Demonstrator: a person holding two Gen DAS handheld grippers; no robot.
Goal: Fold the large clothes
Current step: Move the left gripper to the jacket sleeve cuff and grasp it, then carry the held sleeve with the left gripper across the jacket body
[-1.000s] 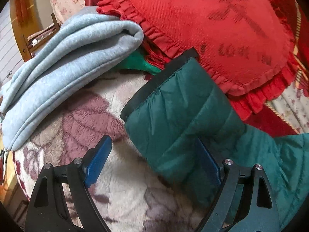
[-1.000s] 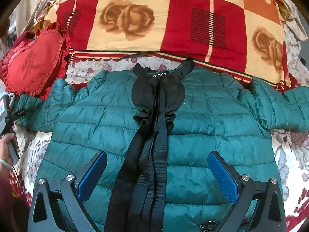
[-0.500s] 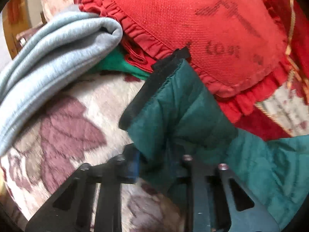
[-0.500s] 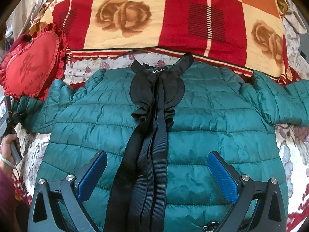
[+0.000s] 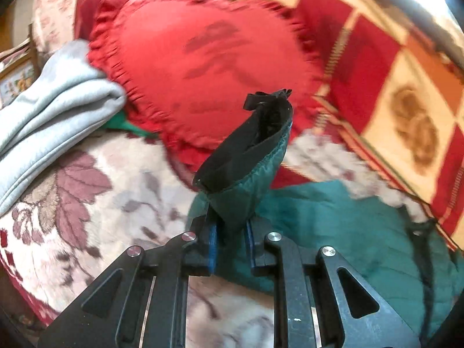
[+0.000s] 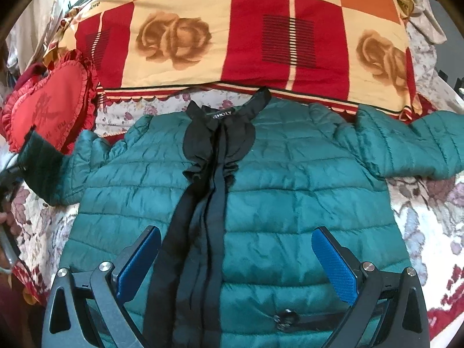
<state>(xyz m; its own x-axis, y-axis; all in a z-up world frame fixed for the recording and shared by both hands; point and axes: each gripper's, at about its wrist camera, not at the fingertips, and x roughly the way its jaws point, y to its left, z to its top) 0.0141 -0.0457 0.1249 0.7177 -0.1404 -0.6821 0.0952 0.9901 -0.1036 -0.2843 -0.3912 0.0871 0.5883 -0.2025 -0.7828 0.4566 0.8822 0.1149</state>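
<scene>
Jacket (image 6: 261,191): green, spread flat on bed (image 6: 429,203)
Left hand-held gripper (image 5: 230,240): just closed, pinching sleeve cuff (image 5: 246,150)
Right hand-held gripper (image 6: 236,258): wide open, empty
Risk: slippery cuff may slide out mid-fold

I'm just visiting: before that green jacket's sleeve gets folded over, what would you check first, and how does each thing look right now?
1. Left gripper shut on the sleeve, having just closed: ok.
2. Cuff lifted off the bedspread: ok.
3. Right gripper open over the jacket, holding nothing: ok.
4. Jacket body lying flat, front up: ok.
5. Black ribbons straight down the front: not ok, they trail askew.
6. Grip firm enough not to slip: cannot tell.
</scene>
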